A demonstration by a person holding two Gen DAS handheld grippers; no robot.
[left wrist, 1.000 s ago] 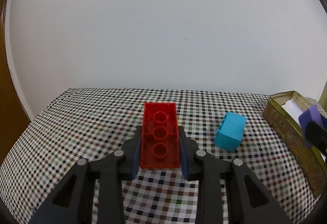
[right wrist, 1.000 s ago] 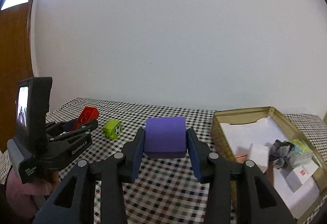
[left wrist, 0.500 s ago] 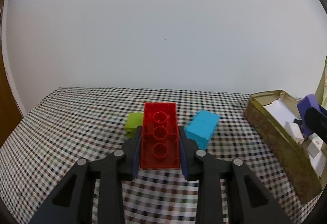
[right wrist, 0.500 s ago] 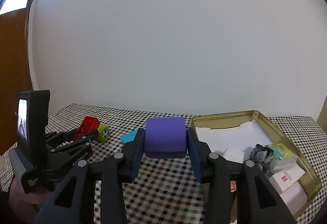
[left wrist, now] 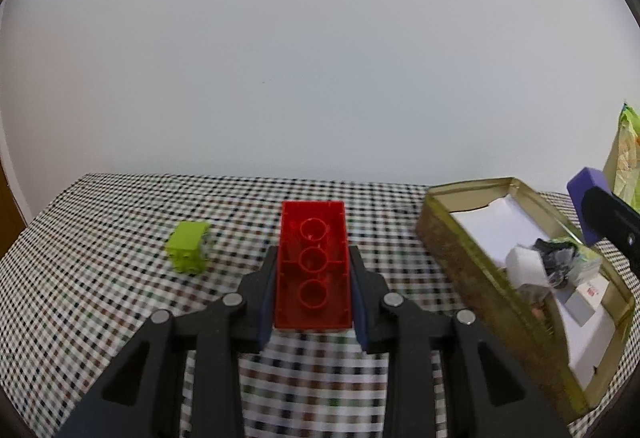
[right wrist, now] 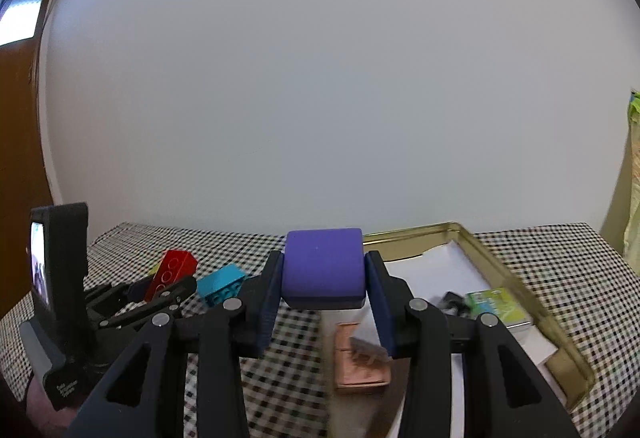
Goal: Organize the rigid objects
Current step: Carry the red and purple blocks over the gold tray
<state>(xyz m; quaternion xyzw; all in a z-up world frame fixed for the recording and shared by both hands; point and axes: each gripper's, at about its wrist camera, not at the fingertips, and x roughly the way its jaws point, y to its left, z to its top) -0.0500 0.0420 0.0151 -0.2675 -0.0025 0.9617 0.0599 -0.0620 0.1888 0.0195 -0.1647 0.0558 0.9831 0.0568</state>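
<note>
The left hand-held gripper (left wrist: 313, 278) is clamped on a red building brick (left wrist: 313, 266), its hollow underside with three round sockets turned up toward the camera, the blue pads pressing its long sides above the checked surface (left wrist: 100, 278). The right hand-held gripper (right wrist: 324, 292) is closed on a purple block (right wrist: 323, 268) with rounded edges, held level between its pads at the near left corner of an open gold tin (right wrist: 516, 278). That tin sits on the right side of the surface and holds white paper, a small green-printed box (right wrist: 498, 306), a dark crumpled item and a pinkish flat piece (right wrist: 358, 358) (partly blurred, so its kind cannot be told). In the left wrist view a lime green brick (left wrist: 188, 252) lies on the surface to the left of the red brick, well apart from the tin. In the right wrist view a blue brick (right wrist: 222, 284) lies on the surface between the two hand-held grippers, just beside the left one's fingertips. A plain pale wall rises behind the surface.
</note>
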